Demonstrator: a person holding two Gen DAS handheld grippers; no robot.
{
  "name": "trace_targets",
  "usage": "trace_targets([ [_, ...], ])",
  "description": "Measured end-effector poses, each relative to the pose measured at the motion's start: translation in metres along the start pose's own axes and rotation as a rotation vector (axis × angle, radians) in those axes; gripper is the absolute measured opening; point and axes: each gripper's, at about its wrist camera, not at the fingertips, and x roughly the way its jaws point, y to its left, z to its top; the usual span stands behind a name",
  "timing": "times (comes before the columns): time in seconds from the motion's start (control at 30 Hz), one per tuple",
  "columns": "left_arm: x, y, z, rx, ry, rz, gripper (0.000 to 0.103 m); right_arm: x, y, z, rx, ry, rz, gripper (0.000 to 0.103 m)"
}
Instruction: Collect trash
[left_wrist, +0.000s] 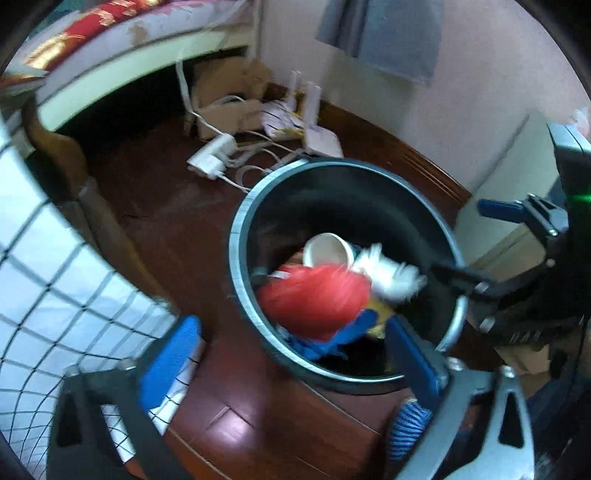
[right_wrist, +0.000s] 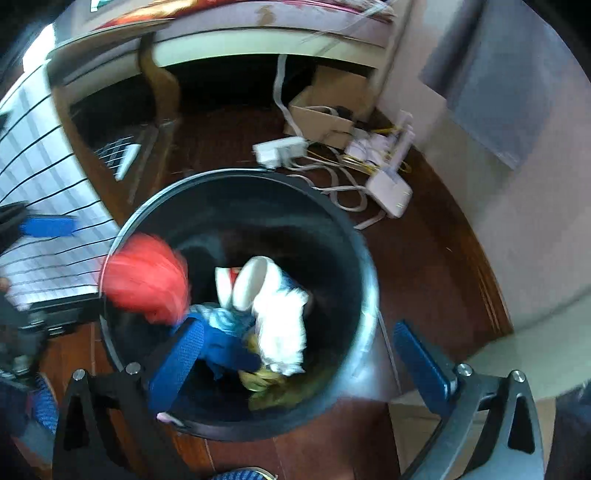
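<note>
both views are smeared by motion blur, so the contents of the black trash bin (left_wrist: 347, 273) (right_wrist: 240, 302) are hard to make out in detail. inside the bin a red crumpled item (left_wrist: 314, 299) (right_wrist: 147, 280), a white paper cup (left_wrist: 328, 251) (right_wrist: 251, 282) lying on its side, a white wad (left_wrist: 391, 275) (right_wrist: 282, 328), blue scraps (left_wrist: 332, 339) (right_wrist: 225, 343) and something yellowish (right_wrist: 262, 380) are seen, though what the scraps and the yellowish piece are cannot be told. the left gripper (left_wrist: 291, 362) is held at the near side of the bin with its blue-padded fingers spread wide and nothing between them; the right gripper (right_wrist: 299, 358) is likewise spread wide over the near rim of the bin, holding nothing. in the left wrist view the red item appears deep in the middle of the bin, while in the right wrist view it is shown at the left rim of the bin, and whether it touches the rim cannot be told. the right gripper (left_wrist: 517, 236) is seen at the right of the bin only in the left wrist view. beyond the bin, on the dark wooden floor (left_wrist: 166, 206) (right_wrist: 424, 258), a white power strip (left_wrist: 214, 155) (right_wrist: 280, 149), tangled white cables (left_wrist: 255, 166) (right_wrist: 340, 188), a white router (left_wrist: 321, 140) (right_wrist: 389, 190) and cardboard boxes (left_wrist: 225, 96) (right_wrist: 325, 110) are seen. to the left of the bin a bed frame (left_wrist: 110, 62) (right_wrist: 221, 37) is cut off by the lens edge.
</note>
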Motion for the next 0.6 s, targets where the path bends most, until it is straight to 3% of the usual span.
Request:
trace_targets([
  [0.17, -0.005, 0.016, -0.007, -0.056, -0.029, 0.063, 0.103, -0.002, -0.004, -0.002, 0.020, 0.000, -0.024, 0.103],
  [0.6, -0.021, 0.021, -0.009, -0.067, -0.062, 0.093, 0.103, -0.012, 0.009, 0.009, 0.033, -0.023, -0.004, 0.103],
])
